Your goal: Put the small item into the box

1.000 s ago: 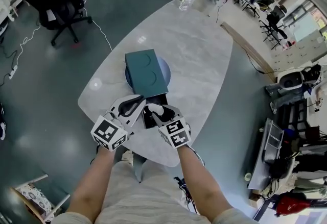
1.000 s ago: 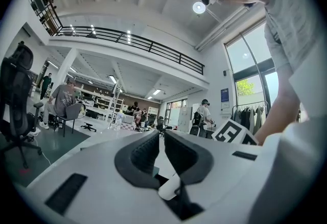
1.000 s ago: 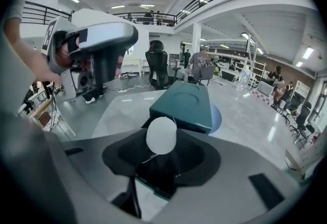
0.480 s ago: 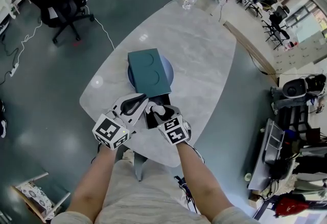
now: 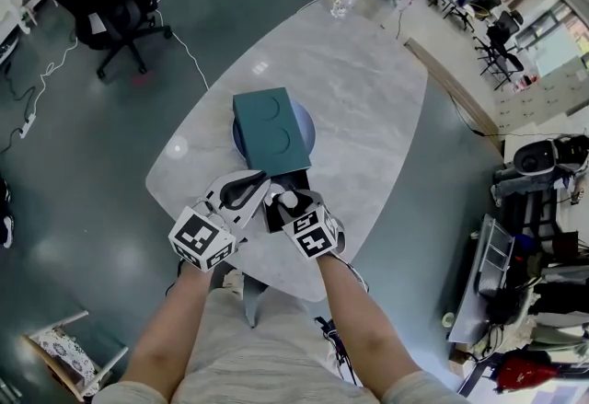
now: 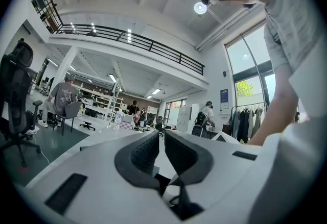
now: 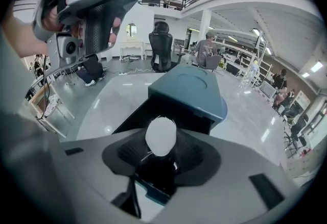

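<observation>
While pinching the small white item (image 7: 161, 136) in the right claw (image 5: 282, 202) over the open box (image 7: 187, 90), beware early release onto rim or bench (image 5: 361, 98), with left claw (image 6: 161, 147) barely parted, empty.

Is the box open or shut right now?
Open. The teal cover sits on the blue plate, and the black tray lies exposed in front of it, just beyond the white item.
</observation>
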`<state>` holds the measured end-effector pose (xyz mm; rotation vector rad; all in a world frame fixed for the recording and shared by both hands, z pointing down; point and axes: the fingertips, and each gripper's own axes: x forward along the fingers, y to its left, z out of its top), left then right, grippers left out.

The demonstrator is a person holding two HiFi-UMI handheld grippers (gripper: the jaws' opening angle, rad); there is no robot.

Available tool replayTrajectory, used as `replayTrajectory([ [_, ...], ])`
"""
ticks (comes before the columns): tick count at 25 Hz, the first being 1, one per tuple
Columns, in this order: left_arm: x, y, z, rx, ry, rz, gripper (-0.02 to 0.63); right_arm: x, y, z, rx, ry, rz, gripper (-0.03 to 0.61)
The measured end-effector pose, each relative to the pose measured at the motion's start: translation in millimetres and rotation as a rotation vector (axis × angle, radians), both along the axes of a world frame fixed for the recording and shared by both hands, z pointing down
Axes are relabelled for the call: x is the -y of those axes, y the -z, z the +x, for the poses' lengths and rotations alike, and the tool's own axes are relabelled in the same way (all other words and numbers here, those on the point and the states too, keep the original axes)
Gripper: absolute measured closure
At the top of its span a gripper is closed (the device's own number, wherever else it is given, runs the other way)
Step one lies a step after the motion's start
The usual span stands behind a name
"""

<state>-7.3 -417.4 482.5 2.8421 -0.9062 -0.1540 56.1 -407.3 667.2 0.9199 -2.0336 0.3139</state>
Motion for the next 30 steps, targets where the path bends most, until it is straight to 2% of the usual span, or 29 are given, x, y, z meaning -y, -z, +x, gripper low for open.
replayTrajectory([
  [11, -0.1, 6.8, -0.8, -0.006, -0.009, 0.01, 0.588, 3.0, 16.8, -1.4, 0.072, -0.044, 0.017, 0.365],
  [24, -3.2, 23.0, 4.0, -0.005, -0.029, 0.035, 0.589, 10.2, 78.8, -0.2, 0.207, -0.124, 0.171, 0.367],
  [30, -2.8, 36.2, 0.7, -0.006, -0.026, 0.053, 0.589, 11.6, 120.4, 2.5, 0.276, -0.158, 0.263, 0.404],
])
